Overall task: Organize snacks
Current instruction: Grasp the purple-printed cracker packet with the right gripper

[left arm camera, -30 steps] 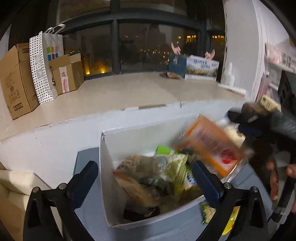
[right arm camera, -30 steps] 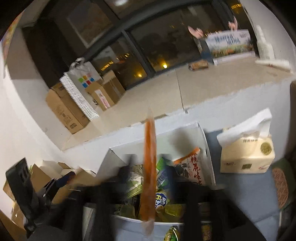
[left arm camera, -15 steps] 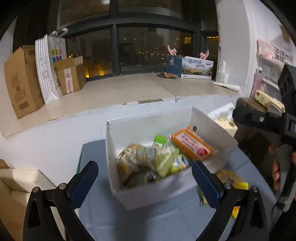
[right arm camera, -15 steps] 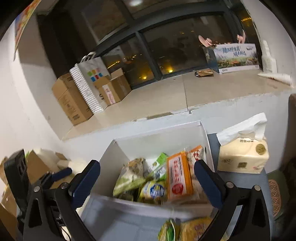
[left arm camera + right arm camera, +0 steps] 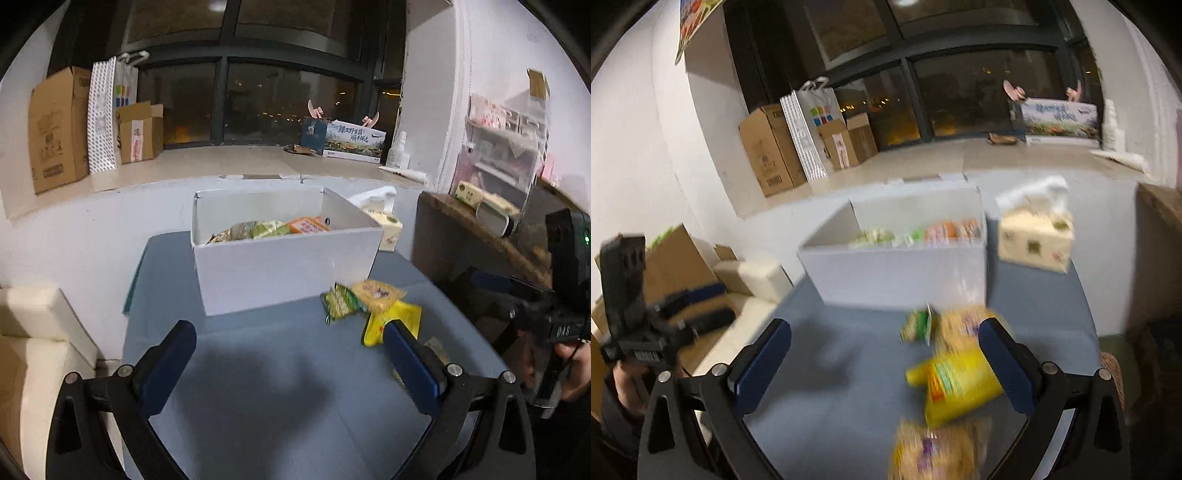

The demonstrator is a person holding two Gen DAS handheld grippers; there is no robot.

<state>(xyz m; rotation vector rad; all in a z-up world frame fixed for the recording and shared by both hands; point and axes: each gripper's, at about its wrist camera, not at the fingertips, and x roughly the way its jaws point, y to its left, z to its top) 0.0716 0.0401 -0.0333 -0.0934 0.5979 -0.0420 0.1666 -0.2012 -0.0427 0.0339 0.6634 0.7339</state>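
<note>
A white open box (image 5: 288, 266) holding several snack packets, an orange one (image 5: 308, 224) among them, stands on the blue-grey table (image 5: 280, 369); it also shows in the right wrist view (image 5: 901, 269). In front of it lie a green packet (image 5: 341, 302), a pale yellow packet (image 5: 376, 293) and a bright yellow packet (image 5: 393, 323). In the right wrist view they are the green packet (image 5: 918, 325), the bright yellow packet (image 5: 955, 382) and a beige packet (image 5: 938, 450). My left gripper (image 5: 288, 360) is open and empty, back from the box. My right gripper (image 5: 882, 363) is open and empty above the loose packets.
A tissue box (image 5: 1036, 236) stands right of the white box. A wooden shelf unit (image 5: 476, 236) is at the right. Cardboard boxes (image 5: 55, 129) and a paper bag (image 5: 105, 118) sit on the window ledge. A cream cushion (image 5: 33, 332) is left of the table.
My right gripper let the orange packet go into the box. Both grippers have drawn back from the box, so the loose packets in front now show.
</note>
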